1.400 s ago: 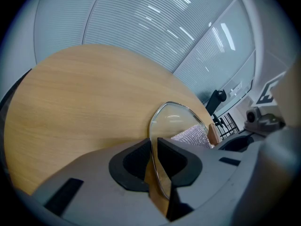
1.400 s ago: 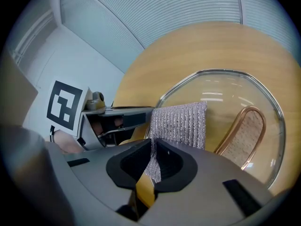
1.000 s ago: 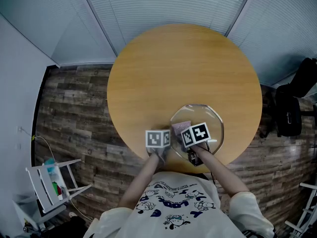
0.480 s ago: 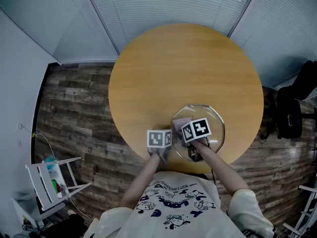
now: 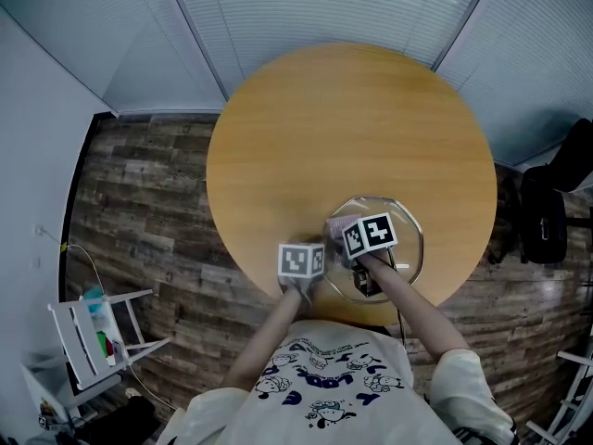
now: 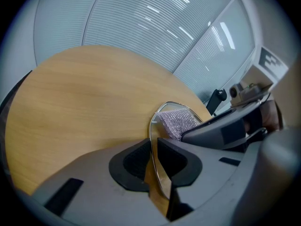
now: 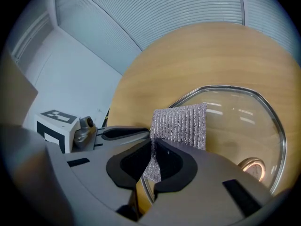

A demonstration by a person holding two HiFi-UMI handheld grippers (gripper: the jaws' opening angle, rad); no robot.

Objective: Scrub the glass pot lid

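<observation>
At the near edge of a round wooden table, a person in a white printed shirt is holding a gripper in each hand. The left gripper is pinching the metal rim of the glass pot lid, its jaws closed tight on that edge. Just beside it, the right gripper is clamping one end of a silvery ribbed scrub pad, whose free end is lying on the glass. The lid is resting on the tabletop right of centre and close to the person, with its round knob showing low in the right gripper view. Light is glancing off the smooth, honey-coloured tabletop farther out. Grey-brown plank flooring is running all around the table, where a white folding rack is standing to the person's left and a dark bag is sitting to the right. Beyond, white slatted blinds are covering the angled walls.
</observation>
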